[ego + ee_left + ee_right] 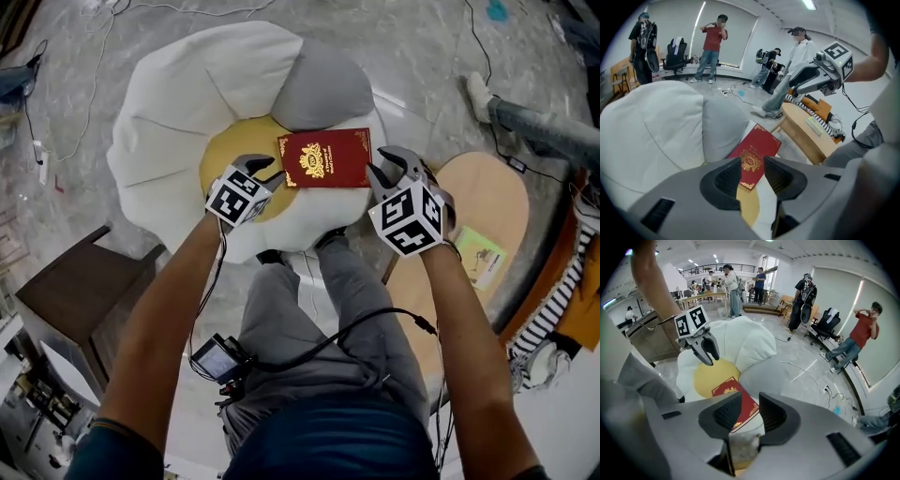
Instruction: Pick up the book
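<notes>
L claw jaws apart, gripping nothing, just left of red book; R claw jaws apart too, empty, at its right edge; book flat, gold print up, on white flower-shaped seat, partly over yellow centre; grey petal just beyond.

This is a big open indoor hall, somewhere between an office and a recording studio. Cables lie strewn over the pale stone floor, and office chairs stand by the wall. A railed upper gallery and strip lights run overhead. People stand about, some wearing packs, near a flower-shaped cushion seat and a low wooden tabletop.
</notes>
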